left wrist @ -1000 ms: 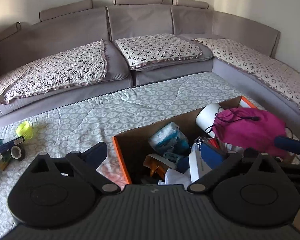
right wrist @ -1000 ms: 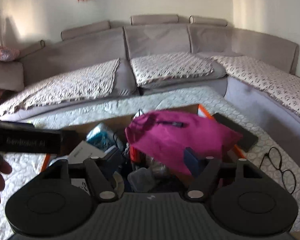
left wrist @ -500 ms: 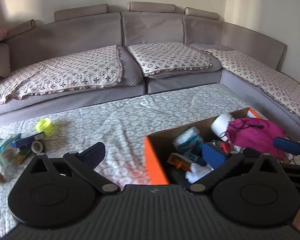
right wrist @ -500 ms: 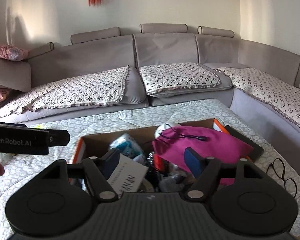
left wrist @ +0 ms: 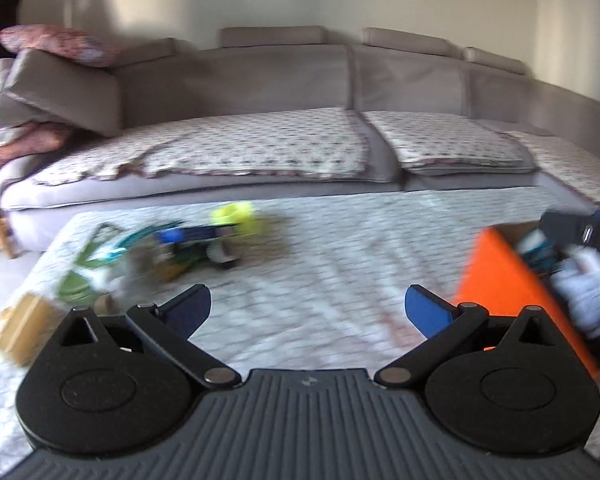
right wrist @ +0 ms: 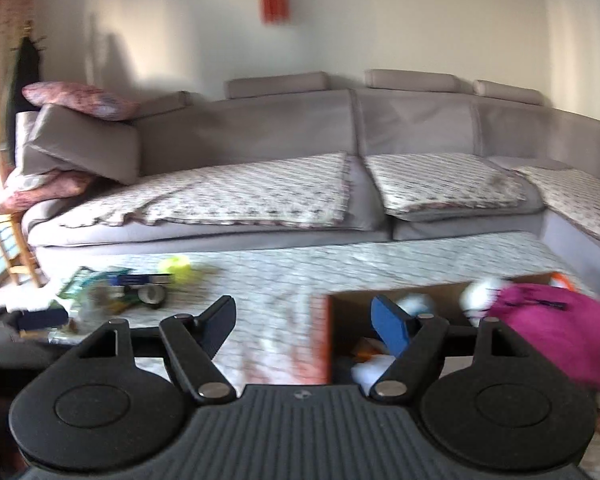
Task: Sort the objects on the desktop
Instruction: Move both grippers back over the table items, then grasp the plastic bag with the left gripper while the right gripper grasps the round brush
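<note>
Left wrist view: the left tool [left wrist: 306, 308] hangs with its jaws spread wide and nothing between them, over bare quilted cover of the desk [left wrist: 340, 240]. Taking the box [left wrist: 500, 280] as landmark, the tool sits just left of its orange wall. Well left of the box lies the loose pile [left wrist: 172, 248], with a yellow roll [left wrist: 236, 216] at its far edge nearest the box, a blue bar [left wrist: 188, 235] and a dark tape ring [left wrist: 224, 256] beside it; the rest is too smeared to name. A tan block [left wrist: 24, 332] lies farthest from the box.

Right wrist view: the right tool [right wrist: 304, 322] is also open and empty, its right finger over the box's [right wrist: 324, 340] left end. A pink bag [right wrist: 556, 332] slumps over the box's right end, and the pile [right wrist: 120, 288] lies well left of the box.

Judged risks: both views are motion-blurred, so a reach into the pile at this pace could land off target and scatter the small things (the roll would likely run off). The pile is tangled, so closing on one piece may drag a neighbour. The bag covers part of the box mouth, so a drop there could slide off onto the desk
</note>
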The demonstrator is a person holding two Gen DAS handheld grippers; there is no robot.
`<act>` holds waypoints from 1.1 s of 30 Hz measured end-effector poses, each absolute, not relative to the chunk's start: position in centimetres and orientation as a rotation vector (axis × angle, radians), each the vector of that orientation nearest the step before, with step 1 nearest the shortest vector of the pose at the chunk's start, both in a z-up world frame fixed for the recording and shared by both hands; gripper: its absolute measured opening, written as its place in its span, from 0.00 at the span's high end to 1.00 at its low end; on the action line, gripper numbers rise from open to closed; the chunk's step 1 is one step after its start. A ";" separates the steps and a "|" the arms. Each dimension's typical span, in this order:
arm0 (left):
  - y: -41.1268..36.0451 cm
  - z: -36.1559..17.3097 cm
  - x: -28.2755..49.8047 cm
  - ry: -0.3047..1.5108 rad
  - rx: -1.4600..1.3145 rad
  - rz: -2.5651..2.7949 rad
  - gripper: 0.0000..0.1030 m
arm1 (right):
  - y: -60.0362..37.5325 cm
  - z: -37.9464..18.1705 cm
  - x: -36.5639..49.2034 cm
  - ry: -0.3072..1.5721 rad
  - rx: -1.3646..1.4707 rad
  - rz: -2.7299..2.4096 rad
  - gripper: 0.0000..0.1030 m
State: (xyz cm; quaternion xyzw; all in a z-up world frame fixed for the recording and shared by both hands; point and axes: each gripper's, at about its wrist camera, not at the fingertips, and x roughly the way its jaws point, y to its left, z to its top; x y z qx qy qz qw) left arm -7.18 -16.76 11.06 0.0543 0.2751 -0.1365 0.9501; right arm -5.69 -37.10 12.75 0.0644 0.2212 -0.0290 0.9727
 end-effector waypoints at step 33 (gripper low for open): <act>-9.6 5.5 5.3 0.430 0.237 0.029 0.10 | -24.0 1.5 11.8 0.540 0.104 0.178 0.31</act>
